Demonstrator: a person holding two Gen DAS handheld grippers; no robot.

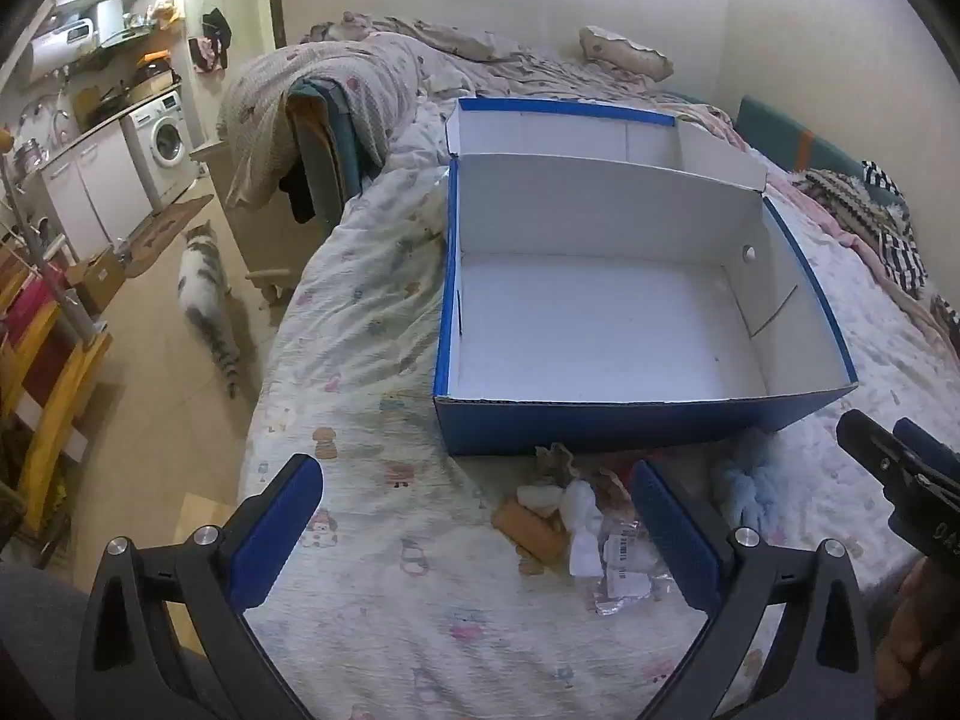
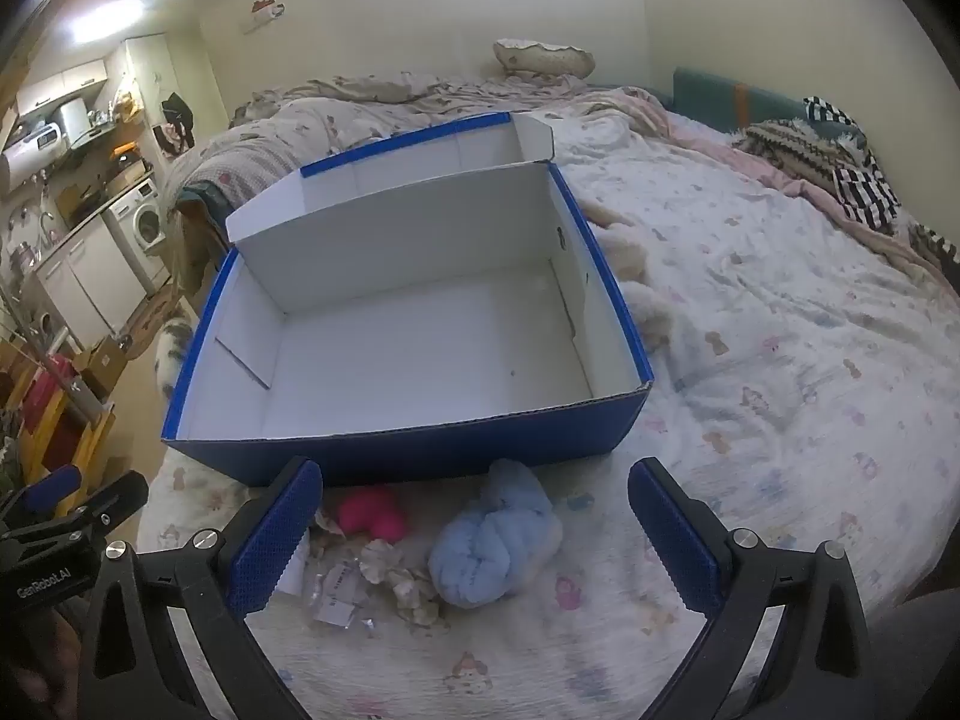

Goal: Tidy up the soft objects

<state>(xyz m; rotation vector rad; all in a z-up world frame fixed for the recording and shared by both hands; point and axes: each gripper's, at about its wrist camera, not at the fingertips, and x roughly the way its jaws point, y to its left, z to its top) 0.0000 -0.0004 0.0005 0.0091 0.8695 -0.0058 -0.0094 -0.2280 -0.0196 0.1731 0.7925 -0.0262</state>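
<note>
Bed, patterned quilt: blue box, blue plush. Left gripper, right gripper: wide apart, holding nothing. Kitchen beyond.

Box on bed, lid flap behind it. Before box, touching its near wall: plush at right, toy beside it, wrappers nearest. Pillow far behind.
</note>
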